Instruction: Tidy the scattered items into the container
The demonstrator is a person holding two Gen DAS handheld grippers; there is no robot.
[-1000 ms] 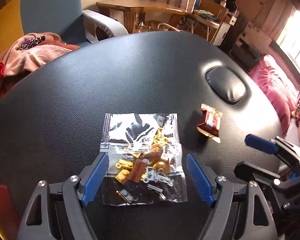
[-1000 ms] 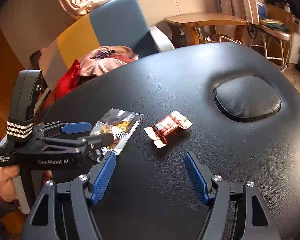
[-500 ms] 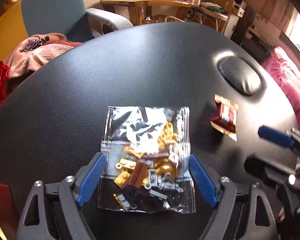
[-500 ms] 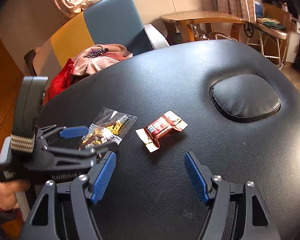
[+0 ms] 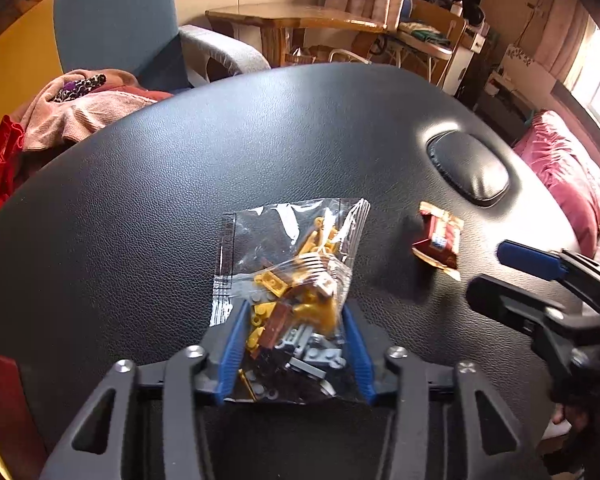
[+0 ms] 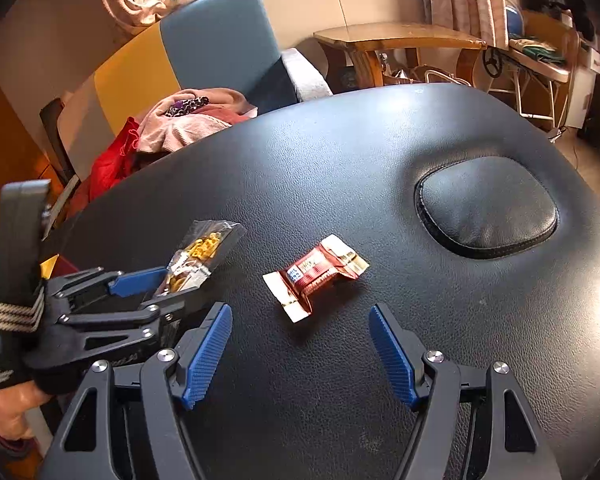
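Note:
A clear plastic bag of small toy bricks [image 5: 296, 288], yellow, brown and grey, is crumpled between the blue pads of my left gripper [image 5: 294, 312], which is shut on its lower half. In the right wrist view the same bag [image 6: 198, 256] sticks out of the left gripper [image 6: 140, 288]. A red and gold snack wrapper [image 6: 314, 274] lies flat on the black padded surface [image 6: 340, 168], just ahead of my right gripper [image 6: 300, 332], which stands open and holds nothing. The wrapper [image 5: 440, 240] lies right of the bag. No container shows in either view.
An oval cushion [image 6: 486, 208] is set into the black surface at the far right. Beyond the far edge stands a blue and yellow chair [image 6: 216, 48] with pink and red cloth [image 6: 180, 124] piled on it. A wooden table [image 6: 396, 36] stands behind.
My left gripper has gone from open around the bag to shut on it, crumpling the bag. The right gripper has moved a little closer to the wrapper and stays open.

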